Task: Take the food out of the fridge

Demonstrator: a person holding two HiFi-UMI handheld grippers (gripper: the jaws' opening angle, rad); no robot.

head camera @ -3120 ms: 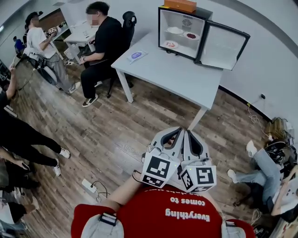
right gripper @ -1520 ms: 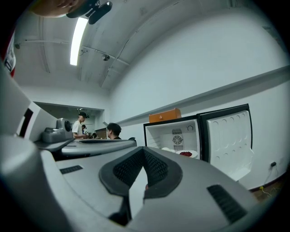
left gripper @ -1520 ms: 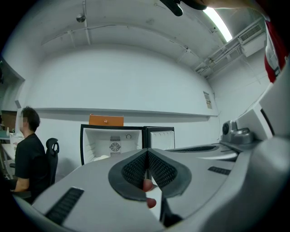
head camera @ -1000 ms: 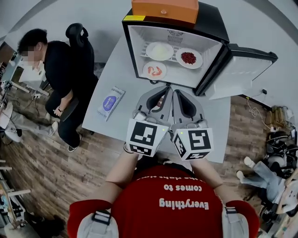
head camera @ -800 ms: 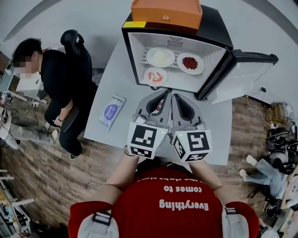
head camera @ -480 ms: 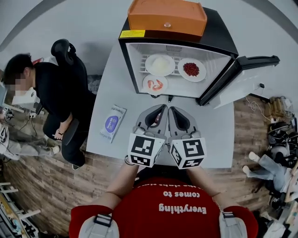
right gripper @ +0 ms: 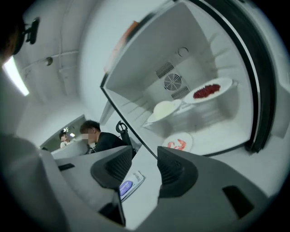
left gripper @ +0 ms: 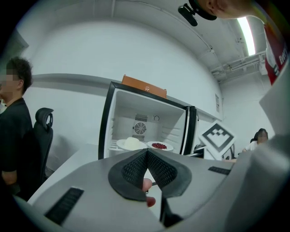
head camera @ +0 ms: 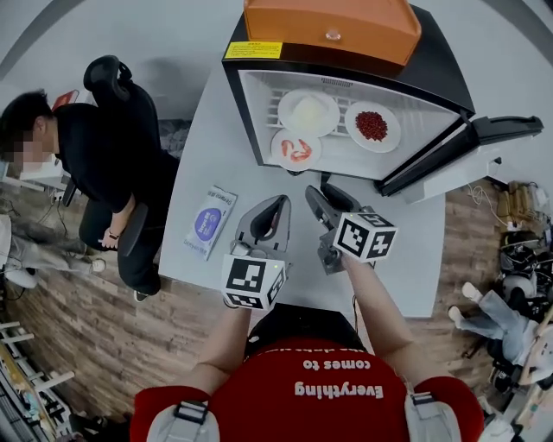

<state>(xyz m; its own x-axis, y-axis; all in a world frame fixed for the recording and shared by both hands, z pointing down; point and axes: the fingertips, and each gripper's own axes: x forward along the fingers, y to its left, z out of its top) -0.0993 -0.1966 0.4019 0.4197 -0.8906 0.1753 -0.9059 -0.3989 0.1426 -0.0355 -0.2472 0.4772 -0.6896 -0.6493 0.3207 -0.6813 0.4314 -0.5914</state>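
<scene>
Standing at the surface (head camera: 226, 155), a person points two tongs at an open fridge (head camera: 436, 65); none of the food is out yet. The left tongs (head camera: 282, 201) are clenched, tips meeting, with nothing gripped. The right tongs (head camera: 321, 192) have just been opening and stand released, with only the bare surface and a blue packet (head camera: 210, 220) showing through the gap. Both hover above the surface, just short of the fridge mouth and near each other.

Three plates wait inside. A shrimp plate (head camera: 295, 148) sits on the fridge floor near the front. A plate of white food (head camera: 308, 112) and a plate of red bits (head camera: 372, 126) rest side by side on the wire shelf behind it. The door (head camera: 471, 138) hangs open at the right, and an orange box (head camera: 333, 26) sits on top.

The hazards look plain enough. The plates are shallow, so a pinch on one rim could let a plate tip and shed its food, the loose red bits most of all. A push instead of a pinch could slide the shrimp plate deeper in. Reaching for the shelf risks knocking the shrimp plate below it. With the tongs this near each other, they may also clash in the narrow opening, or the right one may catch the door.
</scene>
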